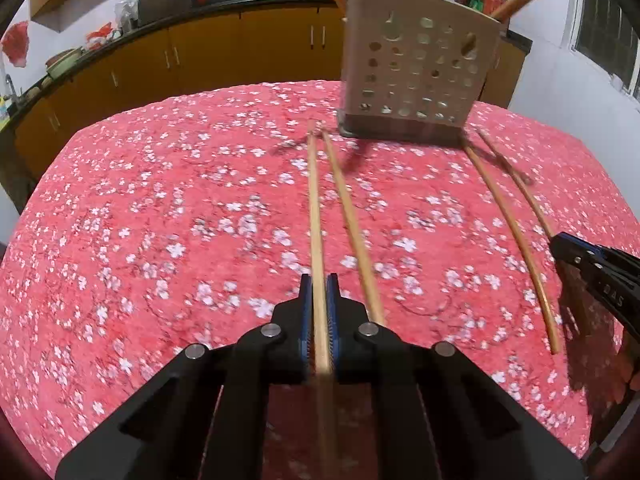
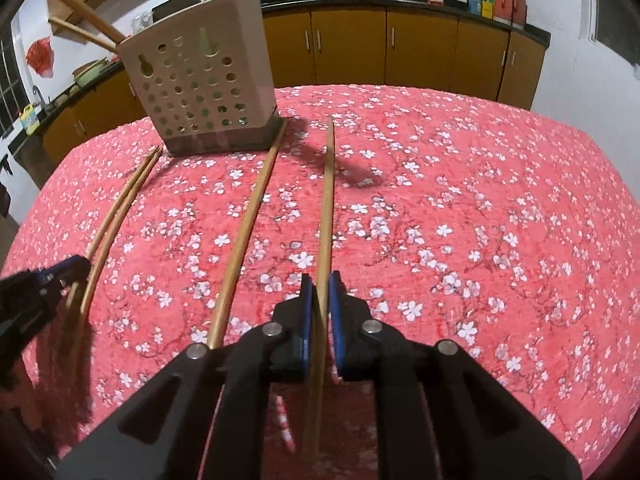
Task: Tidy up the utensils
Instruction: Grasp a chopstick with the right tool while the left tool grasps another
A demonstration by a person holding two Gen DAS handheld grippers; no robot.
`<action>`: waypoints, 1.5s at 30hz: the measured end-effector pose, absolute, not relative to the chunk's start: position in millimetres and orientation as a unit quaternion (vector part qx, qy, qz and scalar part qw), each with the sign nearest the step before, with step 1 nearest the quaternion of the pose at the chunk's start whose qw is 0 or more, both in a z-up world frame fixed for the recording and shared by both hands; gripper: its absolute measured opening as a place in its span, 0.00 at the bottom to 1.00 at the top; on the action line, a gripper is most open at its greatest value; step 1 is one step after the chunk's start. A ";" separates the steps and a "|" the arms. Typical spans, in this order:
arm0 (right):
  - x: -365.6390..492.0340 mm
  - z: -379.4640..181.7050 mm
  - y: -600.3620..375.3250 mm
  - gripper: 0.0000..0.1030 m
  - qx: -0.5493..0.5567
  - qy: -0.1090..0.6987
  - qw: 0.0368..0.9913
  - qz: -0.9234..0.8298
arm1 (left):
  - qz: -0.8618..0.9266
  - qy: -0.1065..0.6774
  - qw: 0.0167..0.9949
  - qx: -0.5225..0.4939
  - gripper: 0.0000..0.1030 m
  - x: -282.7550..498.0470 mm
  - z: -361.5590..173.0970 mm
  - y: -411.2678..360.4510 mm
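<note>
My left gripper (image 1: 319,280) has its fingers clenched on one chopstick (image 1: 314,216), and my right gripper (image 2: 320,280) grasps another chopstick (image 2: 327,200) the same way. Two more chopsticks lie loose on the floral desk (image 1: 140,220) (one beside each held stick). The perforated holder (image 1: 416,76) stands at the far end, sticks already leaning in it.

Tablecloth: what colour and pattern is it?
The tablecloth is red-pink with small white blossoms, clearest in the right wrist view.
</note>
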State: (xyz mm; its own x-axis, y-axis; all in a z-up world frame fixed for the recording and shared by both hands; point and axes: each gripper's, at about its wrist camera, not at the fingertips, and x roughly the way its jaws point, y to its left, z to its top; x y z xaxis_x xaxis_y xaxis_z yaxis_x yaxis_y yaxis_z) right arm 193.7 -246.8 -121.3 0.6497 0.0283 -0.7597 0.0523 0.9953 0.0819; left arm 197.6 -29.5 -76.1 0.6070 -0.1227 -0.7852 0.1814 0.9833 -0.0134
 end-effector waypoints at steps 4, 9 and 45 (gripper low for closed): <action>198.8 -120.6 -254.1 0.08 0.046 0.415 0.908 -0.017 | -0.061 0.436 0.898 0.020 0.08 207.6 -74.7 -9.2; 204.2 -120.9 -265.3 0.08 0.051 0.410 0.910 -0.029 | -0.062 0.432 0.900 -0.014 0.08 213.1 -75.1 13.4; 202.4 -123.3 -269.2 0.08 0.069 0.407 0.910 -0.025 | -0.069 0.425 0.901 -0.041 0.09 205.7 -73.3 20.2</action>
